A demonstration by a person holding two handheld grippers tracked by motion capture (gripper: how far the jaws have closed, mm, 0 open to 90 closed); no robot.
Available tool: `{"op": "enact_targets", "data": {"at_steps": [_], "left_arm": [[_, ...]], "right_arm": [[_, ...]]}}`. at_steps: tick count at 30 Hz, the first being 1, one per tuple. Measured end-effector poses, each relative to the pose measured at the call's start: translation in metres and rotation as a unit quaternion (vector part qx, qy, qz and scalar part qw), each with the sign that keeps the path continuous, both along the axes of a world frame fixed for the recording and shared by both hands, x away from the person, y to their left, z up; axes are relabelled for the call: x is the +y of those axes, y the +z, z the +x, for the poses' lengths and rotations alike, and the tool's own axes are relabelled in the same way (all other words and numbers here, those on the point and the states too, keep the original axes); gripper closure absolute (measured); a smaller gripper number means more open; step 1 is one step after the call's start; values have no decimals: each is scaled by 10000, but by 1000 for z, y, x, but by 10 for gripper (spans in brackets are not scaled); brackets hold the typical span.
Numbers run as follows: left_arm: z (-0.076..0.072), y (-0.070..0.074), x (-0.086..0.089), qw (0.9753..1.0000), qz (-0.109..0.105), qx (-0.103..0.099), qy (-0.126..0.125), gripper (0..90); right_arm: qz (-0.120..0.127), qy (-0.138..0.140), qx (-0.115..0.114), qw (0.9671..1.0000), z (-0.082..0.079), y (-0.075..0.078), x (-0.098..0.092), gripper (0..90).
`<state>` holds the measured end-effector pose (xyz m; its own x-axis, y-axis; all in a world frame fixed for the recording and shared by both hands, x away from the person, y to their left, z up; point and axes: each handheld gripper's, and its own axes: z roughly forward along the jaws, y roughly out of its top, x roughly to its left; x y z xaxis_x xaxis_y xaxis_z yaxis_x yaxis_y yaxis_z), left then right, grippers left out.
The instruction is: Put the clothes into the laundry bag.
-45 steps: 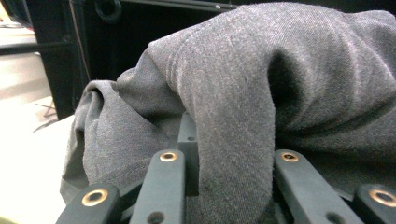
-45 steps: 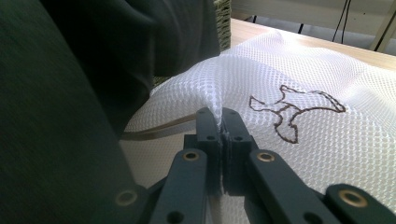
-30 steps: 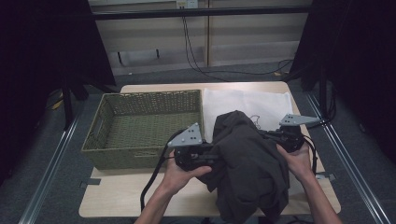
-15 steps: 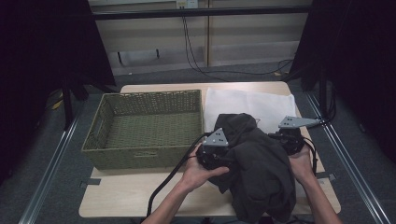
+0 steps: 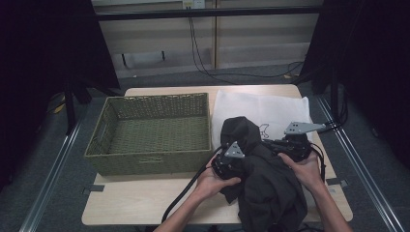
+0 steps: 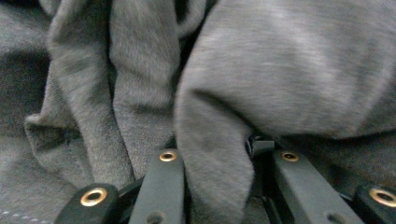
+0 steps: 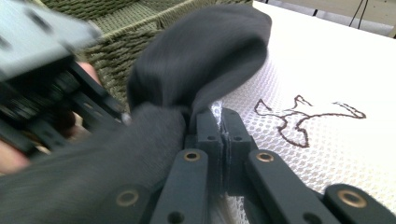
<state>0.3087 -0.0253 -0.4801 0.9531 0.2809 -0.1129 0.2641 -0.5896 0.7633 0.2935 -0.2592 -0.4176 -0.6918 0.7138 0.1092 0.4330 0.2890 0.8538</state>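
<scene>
A dark grey garment (image 5: 270,188) hangs bunched over the table's front right, held up by both grippers. My left gripper (image 5: 244,163) presses into its left side; a fold of the grey cloth (image 6: 280,70) lies between the jaws and hides the pads. My right gripper (image 5: 270,145) is on the garment's upper right. Its pads (image 7: 210,126) are pressed together against the dark cloth (image 7: 201,51). The left gripper's body (image 7: 42,79) and a hand show blurred in the right gripper view.
A green woven basket (image 5: 150,157) stands left of the garment, and its wall (image 7: 135,42) is close behind the cloth. A white mesh sheet (image 5: 270,104) with a dark line drawing (image 7: 303,116) lies at the back right. Cables trail off the front edge.
My left gripper has moved right, closer to the right gripper. The garment has bunched up and shifted right with it. The right gripper has hardly moved.
</scene>
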Motion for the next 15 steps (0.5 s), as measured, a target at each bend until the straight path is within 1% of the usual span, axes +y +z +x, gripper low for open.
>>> {"op": "enact_targets", "data": {"at_steps": [2, 3, 5, 6, 7, 8, 9, 10, 11, 12, 13, 14, 15], "left_arm": [[0, -3, -1, 9999, 18, 7, 120, 739], [1, -5, -2, 9998, -36, 65, 198, 738], [1, -5, -2, 9997, -4, 52, 225, 737], [1, -6, -3, 9996, -8, 21, 274, 737], [0, -6, -4, 9996, 1, -13, 267, 737], [2, -6, -4, 9997, -22, 45, 252, 737], [4, -6, -4, 9996, -58, 99, 258, 737], [6, -6, -4, 9996, -17, 114, 243, 737], [8, -5, -6, 9994, -73, 160, 290, 738], [9, -4, -6, 9993, -14, 136, 337, 738], [9, -4, -7, 9993, -59, 118, 362, 738], [7, -4, -7, 9989, -11, 142, 442, 738], [7, -4, -8, 9986, -43, 178, 488, 737]], "right_arm": [[9, 5, -20, 10000, -1, 2, 2, 887], [-11, -18, -17, 10000, -1, 3, 3, 887], [15, -18, -6, 10000, -1, 3, 4, 887], [10, 8, -3, 10000, -1, 3, 5, 887], [21, 18, 3, 10000, -2, 4, 6, 888], [100, 42, 31, 9999, -2, 6, 5, 888], [129, 85, -3, 9999, -3, 9, 6, 889], [112, 87, -33, 9999, -5, 12, 7, 889], [104, 109, -44, 9999, -7, 15, 9, 889], [96, 121, -100, 9998, -9, 20, 11, 889], [98, 145, -140, 9997, -10, 22, 11, 889], [129, 158, -155, 9997, -12, 26, 12, 889], [181, 174, -178, 9995, -14, 29, 11, 889]]}}
